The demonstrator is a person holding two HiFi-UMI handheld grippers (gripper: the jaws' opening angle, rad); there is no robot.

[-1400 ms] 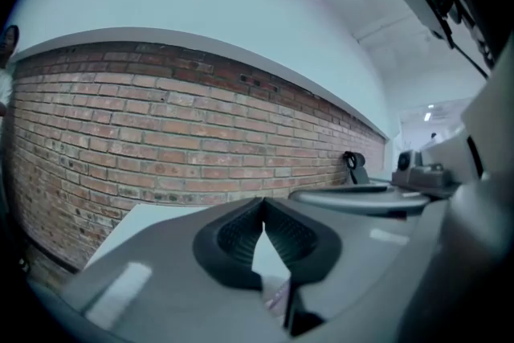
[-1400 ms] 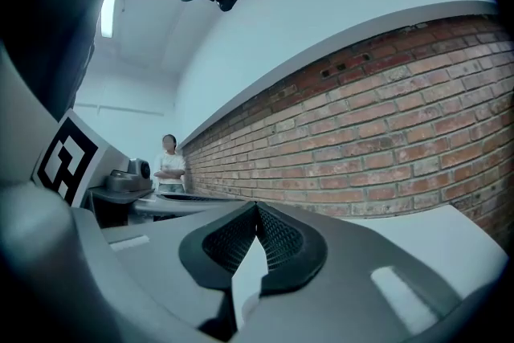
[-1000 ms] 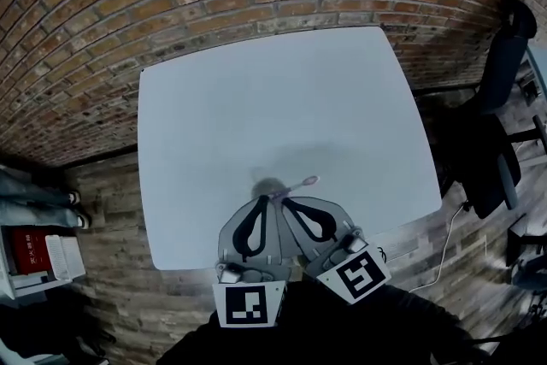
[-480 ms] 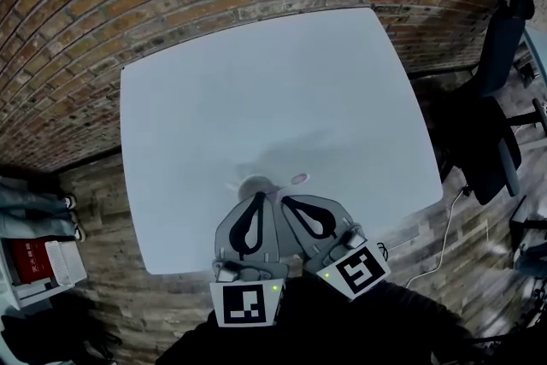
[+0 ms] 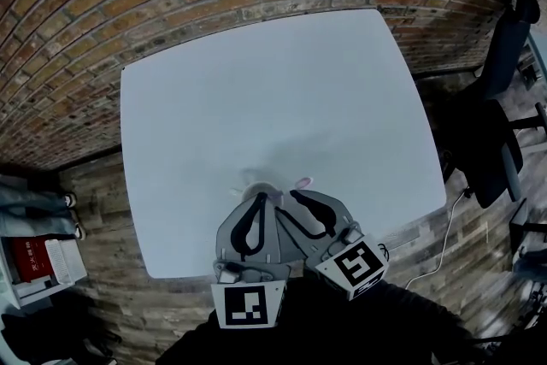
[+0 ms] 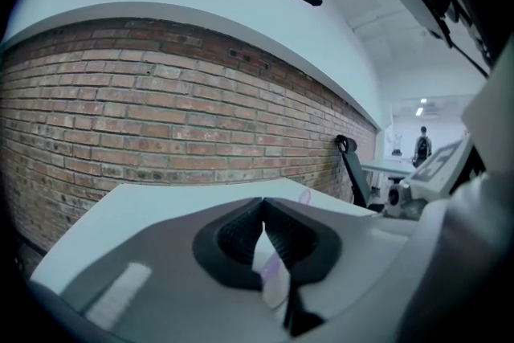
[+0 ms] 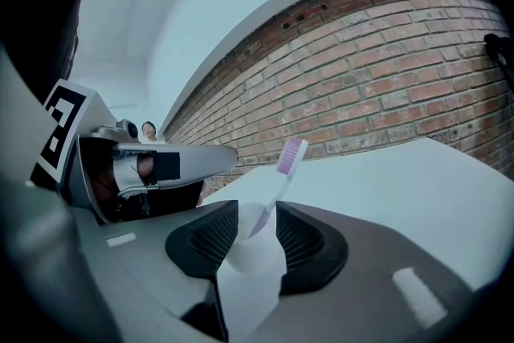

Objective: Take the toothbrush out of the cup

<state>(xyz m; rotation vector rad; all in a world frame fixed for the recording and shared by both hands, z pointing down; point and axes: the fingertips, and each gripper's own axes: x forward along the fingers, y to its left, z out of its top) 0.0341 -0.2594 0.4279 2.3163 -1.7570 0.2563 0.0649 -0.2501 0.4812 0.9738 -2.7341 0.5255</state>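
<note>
our left gripper [image 5: 261, 197] squeezes the cup [image 7: 255, 249] near the bench's [image 5: 256, 81] lower edge so it cannot tip. our right gripper [image 5: 295, 197] has just opened wide around the toothbrush [image 7: 289, 157] in it, not pinching yet.

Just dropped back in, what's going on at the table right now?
A person is working two handheld grippers low over a white table. The right gripper has just been opening its jaws, which stand wide with the cup between them; whether the pads touch it is unclear. The toothbrush is in the cup, leaning out, not yet removed. The left gripper sits alongside, jaw tips together, gripping nothing visible.
</note>
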